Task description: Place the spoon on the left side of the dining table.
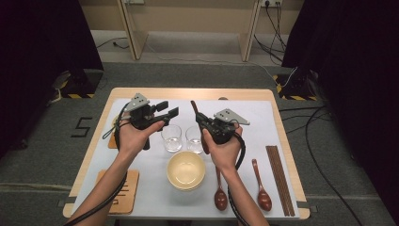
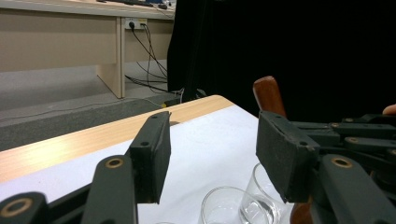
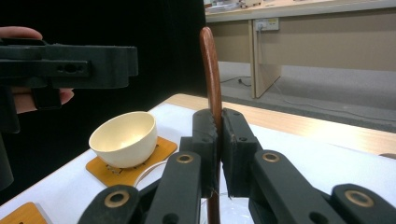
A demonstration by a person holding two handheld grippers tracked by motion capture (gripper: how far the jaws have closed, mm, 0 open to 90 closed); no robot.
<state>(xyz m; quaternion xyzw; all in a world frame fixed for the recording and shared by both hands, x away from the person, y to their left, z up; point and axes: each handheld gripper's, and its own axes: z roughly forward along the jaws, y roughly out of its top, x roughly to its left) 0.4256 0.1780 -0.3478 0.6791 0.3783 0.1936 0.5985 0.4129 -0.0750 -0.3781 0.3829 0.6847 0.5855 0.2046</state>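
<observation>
My right gripper (image 1: 201, 119) (image 3: 219, 140) is shut on a brown wooden spoon (image 1: 194, 109) (image 3: 211, 70), gripping its handle partway down; the handle's end rises above the jaws. It hovers over two clear glasses (image 1: 171, 138) (image 1: 194, 139) standing side by side on the white mat (image 1: 254, 127). To its left my left gripper (image 1: 168, 108) (image 2: 210, 140) is open with nothing between its pads, held above the mat beside the glasses. From the left gripper view the spoon's handle (image 2: 268, 95) stands just behind the right pad, with the glasses (image 2: 229, 210) below.
A cream bowl (image 1: 186, 169) sits in front of the glasses. Two more wooden spoons (image 1: 220, 195) (image 1: 262, 193) and chopsticks (image 1: 280, 179) lie at the front right. An orange coaster (image 1: 120, 190) is front left. Another cream bowl (image 3: 123, 137) rests on a coaster (image 3: 135, 170).
</observation>
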